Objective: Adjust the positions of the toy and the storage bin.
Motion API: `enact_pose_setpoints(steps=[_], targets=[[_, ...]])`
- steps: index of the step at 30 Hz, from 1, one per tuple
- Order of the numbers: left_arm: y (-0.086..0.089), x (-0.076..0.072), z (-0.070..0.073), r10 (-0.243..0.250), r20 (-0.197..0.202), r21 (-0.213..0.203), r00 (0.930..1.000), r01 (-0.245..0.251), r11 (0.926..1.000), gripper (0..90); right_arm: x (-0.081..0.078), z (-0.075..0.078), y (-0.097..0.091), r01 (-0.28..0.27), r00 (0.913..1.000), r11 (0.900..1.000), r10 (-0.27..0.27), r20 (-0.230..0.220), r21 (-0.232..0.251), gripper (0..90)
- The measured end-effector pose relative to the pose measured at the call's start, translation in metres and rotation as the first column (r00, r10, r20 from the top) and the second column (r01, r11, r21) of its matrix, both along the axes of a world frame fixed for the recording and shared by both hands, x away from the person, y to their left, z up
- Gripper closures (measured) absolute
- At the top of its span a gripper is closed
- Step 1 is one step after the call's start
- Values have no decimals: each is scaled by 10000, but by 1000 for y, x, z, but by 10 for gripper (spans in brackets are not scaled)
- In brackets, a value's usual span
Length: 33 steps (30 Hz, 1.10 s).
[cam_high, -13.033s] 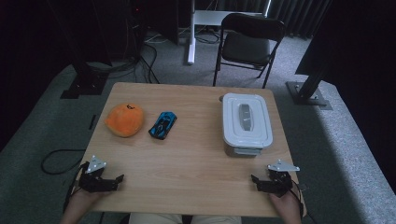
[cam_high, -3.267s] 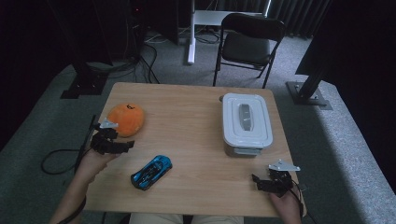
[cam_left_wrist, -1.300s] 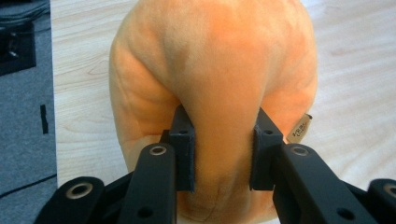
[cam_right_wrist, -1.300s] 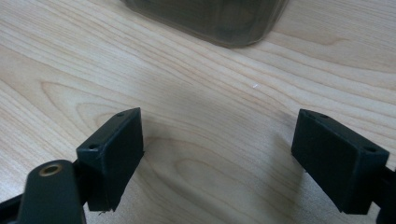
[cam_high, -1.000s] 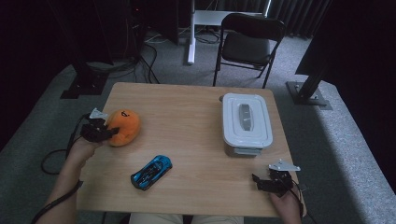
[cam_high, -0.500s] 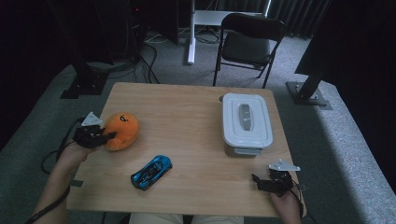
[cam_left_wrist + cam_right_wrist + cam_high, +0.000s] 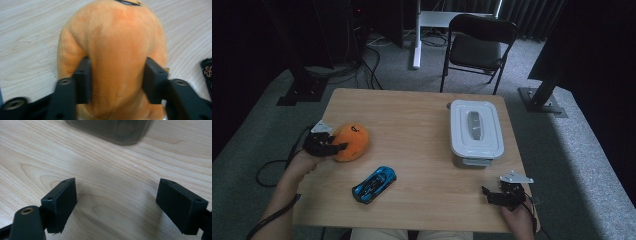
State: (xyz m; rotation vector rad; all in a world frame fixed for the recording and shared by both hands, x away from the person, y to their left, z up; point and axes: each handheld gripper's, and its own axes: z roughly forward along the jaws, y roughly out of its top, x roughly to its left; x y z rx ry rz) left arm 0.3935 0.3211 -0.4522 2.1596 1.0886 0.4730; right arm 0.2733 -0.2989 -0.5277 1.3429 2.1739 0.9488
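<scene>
The orange plush toy sits between the two black jaws of the left gripper. In the left gripper view one pad rests against each flank of its near end, and the fabric bulges out beyond them on both sides. The jaws have just been opening, with the toy between them; the pads touch the plush, but whether they press into it cannot be told. In the high view the left gripper lies at the left edge of the wooden table, and the plush toy rests on the tabletop just to its right, touching the jaw tips.

The toy is a rounded, soft lump of bright orange fabric with a faint seam running down its middle and a small dark mark on its far upper side.

Compared with the frame half a second earlier, the toy and the left gripper have come a little nearer the person along the left edge of the table. The blue toy car lies in the same place, near and to the right of the plush, well apart from it. The white lidded box stands unchanged at the right. The right gripper rests at the near right corner as before, its jaws wide apart over bare wood with nothing between them.
</scene>
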Motion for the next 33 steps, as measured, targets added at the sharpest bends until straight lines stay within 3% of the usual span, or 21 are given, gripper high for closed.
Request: enact_pose_setpoints(steps=[2, 5, 11, 12, 16, 21, 26, 29, 31, 33], targets=[[-1, -1, 1, 116, 4, 8, 9999, -116, 9999, 389, 0, 0, 0, 0, 10000, 10000, 0, -1, 1, 163], [-3, -6, 5, 154, 141, 342, 9998, -158, 9993, 362, 0, 0, 0, -1, 10000, 10000, 1, -2, -3, 163], [-2, -13, 22, 476, 278, -300, 9985, -468, 9985, 298, 0, 0, 0, 0, 10000, 10000, 0, 0, 4, 163], [-4, -18, 26, 383, 232, -589, 9990, -368, 9976, 287, 0, 0, 0, 7, 10000, 10000, -7, -2, 1, 163], [-15, -30, 28, -46, 31, -851, 10000, 48, 9964, 202, 0, 0, 0, 5, 10000, 10000, -5, -2, 1, 163], [-42, -58, 23, -790, -187, -611, 9967, 778, 9951, 199, 0, 0, 0, 6, 10000, 10000, -6, -2, 2, 163], [-61, -79, 12, -1121, -489, -483, 9925, 1097, 9928, 199, 0, 0, 0, 5, 10000, 10000, -5, -2, 0, 163], [-69, -87, 5, -1251, -669, -477, 9899, 1220, 9914, 199, 0, 0, 0, 5, 10000, 10000, -5, -1, 0, 163], [-76, -93, -2, -1372, -828, -120, 9871, 1367, 9905, 199, 0, 0, 0, 7, 10000, 10000, -7, -3, 1, 163], [-81, -97, -8, -1519, -977, -110, 9836, 1515, 9884, 199, 0, 0, 0, 6, 10000, 10000, -6, -2, 0, 163]])
